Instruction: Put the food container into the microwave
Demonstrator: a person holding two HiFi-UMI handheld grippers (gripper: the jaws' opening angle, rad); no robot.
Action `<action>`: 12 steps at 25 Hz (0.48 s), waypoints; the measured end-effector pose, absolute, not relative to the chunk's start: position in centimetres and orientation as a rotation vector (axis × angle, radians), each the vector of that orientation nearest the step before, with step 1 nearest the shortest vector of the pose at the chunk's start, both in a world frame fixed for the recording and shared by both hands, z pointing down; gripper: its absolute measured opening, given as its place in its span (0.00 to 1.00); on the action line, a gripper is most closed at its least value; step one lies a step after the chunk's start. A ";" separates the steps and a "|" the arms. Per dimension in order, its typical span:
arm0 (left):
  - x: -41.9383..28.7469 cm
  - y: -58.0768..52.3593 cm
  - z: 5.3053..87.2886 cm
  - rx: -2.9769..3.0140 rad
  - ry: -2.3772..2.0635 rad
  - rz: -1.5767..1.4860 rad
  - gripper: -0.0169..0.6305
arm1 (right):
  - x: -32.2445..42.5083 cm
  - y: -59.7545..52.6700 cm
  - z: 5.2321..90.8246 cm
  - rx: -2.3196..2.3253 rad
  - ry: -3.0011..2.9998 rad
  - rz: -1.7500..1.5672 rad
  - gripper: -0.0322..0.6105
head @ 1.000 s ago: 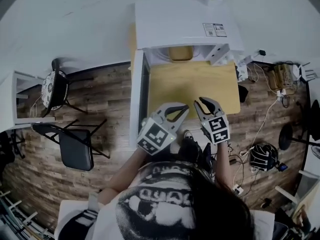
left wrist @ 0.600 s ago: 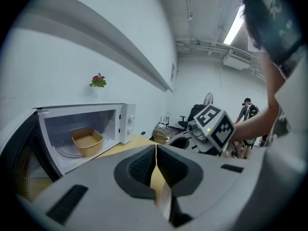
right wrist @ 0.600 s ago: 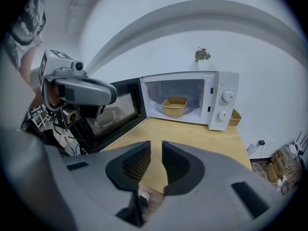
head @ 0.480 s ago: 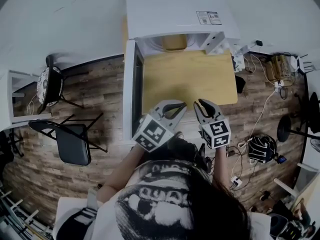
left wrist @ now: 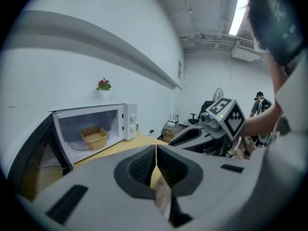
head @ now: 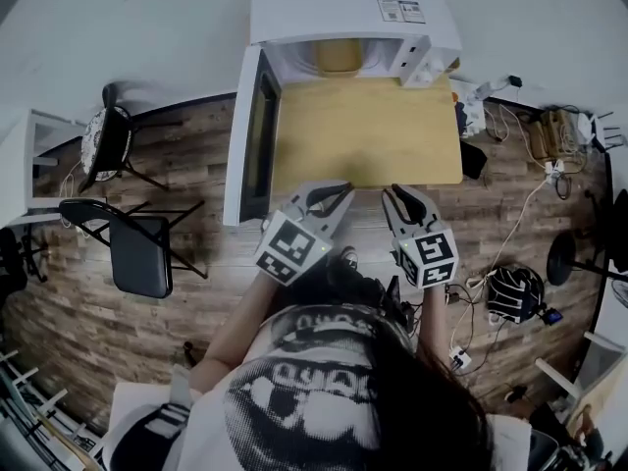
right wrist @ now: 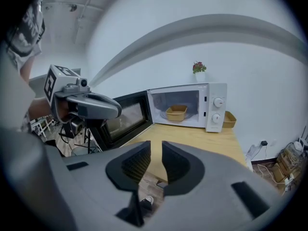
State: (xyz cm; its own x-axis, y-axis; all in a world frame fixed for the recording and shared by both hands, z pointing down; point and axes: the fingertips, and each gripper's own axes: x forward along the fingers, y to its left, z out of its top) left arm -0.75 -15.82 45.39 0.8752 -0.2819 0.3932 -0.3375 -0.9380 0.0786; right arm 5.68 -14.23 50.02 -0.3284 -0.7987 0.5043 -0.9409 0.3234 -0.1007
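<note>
The tan food container (head: 337, 57) sits inside the white microwave (head: 343, 8), whose door (head: 250, 135) hangs open to the left. It also shows in the left gripper view as the container (left wrist: 94, 137) and in the right gripper view as the container (right wrist: 176, 112). Both grippers hover side by side at the front edge of the wooden table (head: 363, 135), well short of the microwave. My left gripper (head: 337, 194) is shut, pads together, with nothing in it. My right gripper (head: 402, 196) is open with an empty gap; its jaws have just been closing partway.
A second tan container (right wrist: 230, 119) stands right of the microwave, a potted plant (right wrist: 198, 67) on top of it. Two black chairs (head: 137, 263) stand on the wooden floor at left. Cables and a dark helmet-like thing (head: 515, 307) lie at right.
Both grippers have drawn back from over the table to its front edge. The right jaws stand narrower than a second ago. The microwave door stays open.
</note>
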 end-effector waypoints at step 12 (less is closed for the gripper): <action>-1.9 -7.9 44.3 2.901 -0.655 0.584 0.04 | 5.0 -7.4 47.0 1.485 -2.355 0.416 0.07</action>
State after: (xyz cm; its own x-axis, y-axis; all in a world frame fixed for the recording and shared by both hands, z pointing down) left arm -1.86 -7.95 44.32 0.8329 -0.3911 0.3917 -0.4337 -0.9007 0.0229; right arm 4.97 -7.39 47.00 -0.4052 -0.8117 0.4206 -0.9067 0.4157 -0.0712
